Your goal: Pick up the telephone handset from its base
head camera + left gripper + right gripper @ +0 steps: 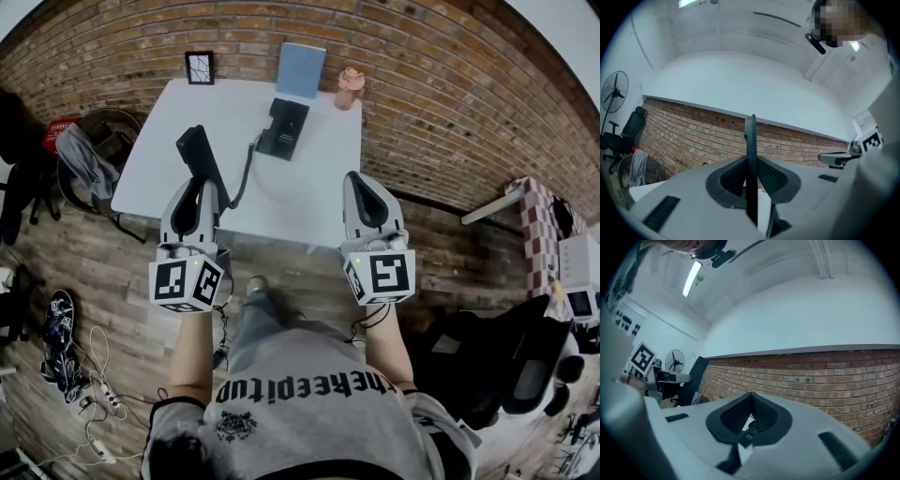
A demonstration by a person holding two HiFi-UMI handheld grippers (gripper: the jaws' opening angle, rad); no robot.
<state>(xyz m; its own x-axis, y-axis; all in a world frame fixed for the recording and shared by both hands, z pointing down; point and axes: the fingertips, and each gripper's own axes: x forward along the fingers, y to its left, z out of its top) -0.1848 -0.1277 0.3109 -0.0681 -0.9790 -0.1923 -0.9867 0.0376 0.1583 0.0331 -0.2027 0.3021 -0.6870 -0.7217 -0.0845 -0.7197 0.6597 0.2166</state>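
Observation:
The black handset is off its base and held over the near left part of the white table. My left gripper is shut on its lower end. In the left gripper view the handset stands edge-on as a thin dark slab squeezed between the pads. A curly cord runs from it to the black telephone base at the back of the table. My right gripper hovers over the table's near right edge, its jaws meeting at the tips with nothing in them.
A blue book, a small dark picture frame and a pink figurine stand along the brick wall behind the table. A fan and draped chair sit left of the table. Cables lie on the wooden floor.

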